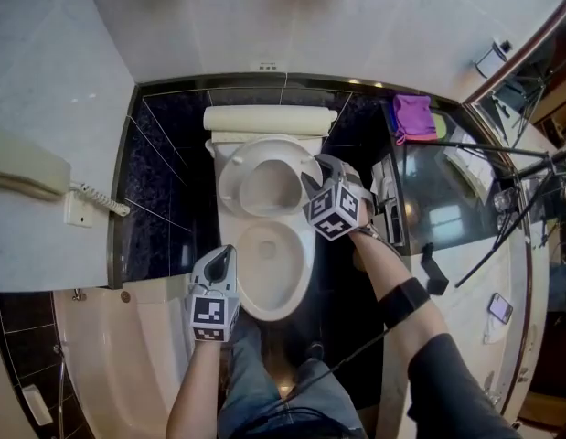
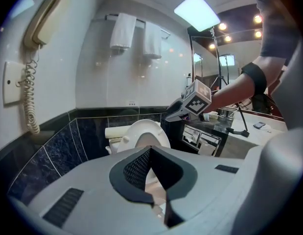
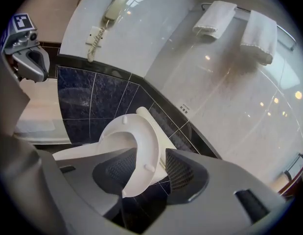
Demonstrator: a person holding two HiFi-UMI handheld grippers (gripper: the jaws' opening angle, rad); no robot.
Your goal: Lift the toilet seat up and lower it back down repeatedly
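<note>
Straddling the right rim of the raised toilet seat [image 1: 229, 181], your right hand-held gripper [image 1: 310, 183] has its jaws spread, not clamping. The seat stands up at the far end of the bowl [image 1: 301, 282]. Your left hand-held gripper [image 1: 225, 256] is pressed together, empty, by the bowl's near left rim.

Hotel-style bathroom, white toilet [image 1: 275, 277], bathtub [image 1: 127, 355], wall phone [image 1: 26, 167], towels [image 2: 123, 31] on a rail, vanity counter [image 2: 271, 132]

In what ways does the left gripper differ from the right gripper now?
The left gripper has its jaws together, empty; the right gripper has them apart, with the raised toilet seat between. The left gripper is by the toilet bowl, at its left rim; the right gripper is farther back, right of the seat. Both are the same grey design.
</note>
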